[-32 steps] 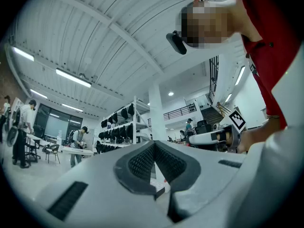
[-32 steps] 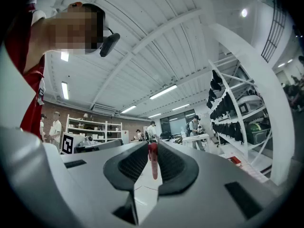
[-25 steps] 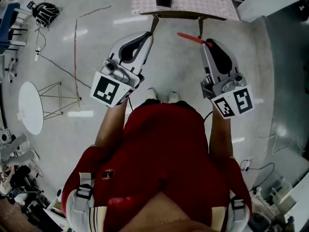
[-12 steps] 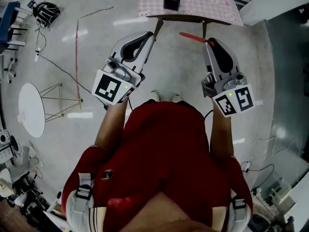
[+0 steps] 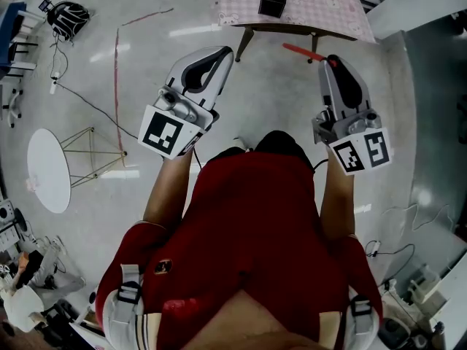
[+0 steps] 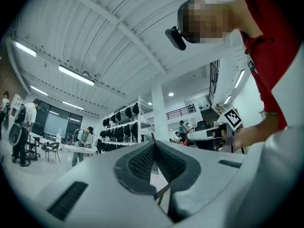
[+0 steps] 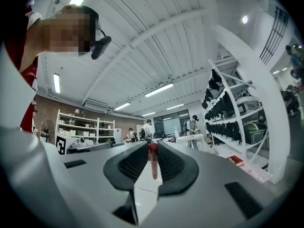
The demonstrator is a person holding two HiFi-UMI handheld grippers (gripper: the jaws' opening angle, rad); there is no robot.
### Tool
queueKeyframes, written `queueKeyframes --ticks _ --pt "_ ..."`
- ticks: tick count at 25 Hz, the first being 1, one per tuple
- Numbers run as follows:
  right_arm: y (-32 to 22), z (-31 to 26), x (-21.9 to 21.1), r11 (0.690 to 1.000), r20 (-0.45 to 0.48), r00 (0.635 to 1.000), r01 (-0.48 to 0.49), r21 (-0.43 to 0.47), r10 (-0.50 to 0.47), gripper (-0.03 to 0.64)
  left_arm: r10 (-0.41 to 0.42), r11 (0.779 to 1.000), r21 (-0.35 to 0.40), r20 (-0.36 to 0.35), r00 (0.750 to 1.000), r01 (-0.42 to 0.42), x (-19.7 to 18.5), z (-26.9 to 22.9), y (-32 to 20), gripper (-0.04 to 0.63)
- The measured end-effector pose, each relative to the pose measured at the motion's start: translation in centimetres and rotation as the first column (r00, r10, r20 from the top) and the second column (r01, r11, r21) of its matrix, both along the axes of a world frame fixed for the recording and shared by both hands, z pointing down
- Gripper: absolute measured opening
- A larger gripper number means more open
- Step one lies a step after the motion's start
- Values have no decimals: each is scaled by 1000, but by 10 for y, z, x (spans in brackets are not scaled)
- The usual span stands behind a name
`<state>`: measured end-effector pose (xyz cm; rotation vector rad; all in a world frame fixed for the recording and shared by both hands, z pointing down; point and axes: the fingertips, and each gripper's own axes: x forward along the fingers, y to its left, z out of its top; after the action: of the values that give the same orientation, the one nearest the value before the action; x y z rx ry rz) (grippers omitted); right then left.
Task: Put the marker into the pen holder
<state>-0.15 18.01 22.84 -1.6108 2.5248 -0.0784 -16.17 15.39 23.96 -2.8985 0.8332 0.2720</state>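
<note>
Jaws of right gripper (image 5: 332, 58) pinch marker (image 5: 300, 51), left gripper's (image 5: 228, 50) pressed together; pen holder (image 5: 272, 0) ahead.

Patterned cloth (image 5: 314, 9) covers the table (image 5: 292, 28); the floor (image 5: 270, 86) beneath it shines smooth. Near it, the marker (image 5: 300, 51) is glossy plastic, the right gripper (image 5: 327, 60) matt plastic.

Bare grey polished floor (image 5: 273, 93) lies open across the upper middle of the frame. At the top edge stands a pink-patterned cloth-covered table (image 5: 321, 9), its dark slanted leg (image 5: 244, 44) below; the black square pen holder (image 5: 272, 0) has free cloth all round it.
</note>
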Motion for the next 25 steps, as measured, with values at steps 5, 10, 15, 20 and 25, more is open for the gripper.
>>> queueKeyframes --ticks 5,10,15,20,25 --pt "-4 -1 -8 1000 -21 1000 -7 -5 7 58 5 1000 -13 -18 1000 -5 -7 4 -4 6" --pt "-16 2 -8 1000 -29 1000 -6 -12 5 58 6 1000 -22 -23 1000 -7 -6 8 -16 6" --pt "-34 10 3 1000 -19 1000 -2 -14 1 58 -7 1000 -26 -12 1000 6 1 14 -32 6" --pt "-62 15 18 1000 -8 1000 10 -13 -10 58 -24 999 -25 9 1000 24 13 16 -57 6" --pt "-96 20 33 999 -16 999 28 -15 -29 58 -38 999 -25 26 999 38 30 18 -90 6"
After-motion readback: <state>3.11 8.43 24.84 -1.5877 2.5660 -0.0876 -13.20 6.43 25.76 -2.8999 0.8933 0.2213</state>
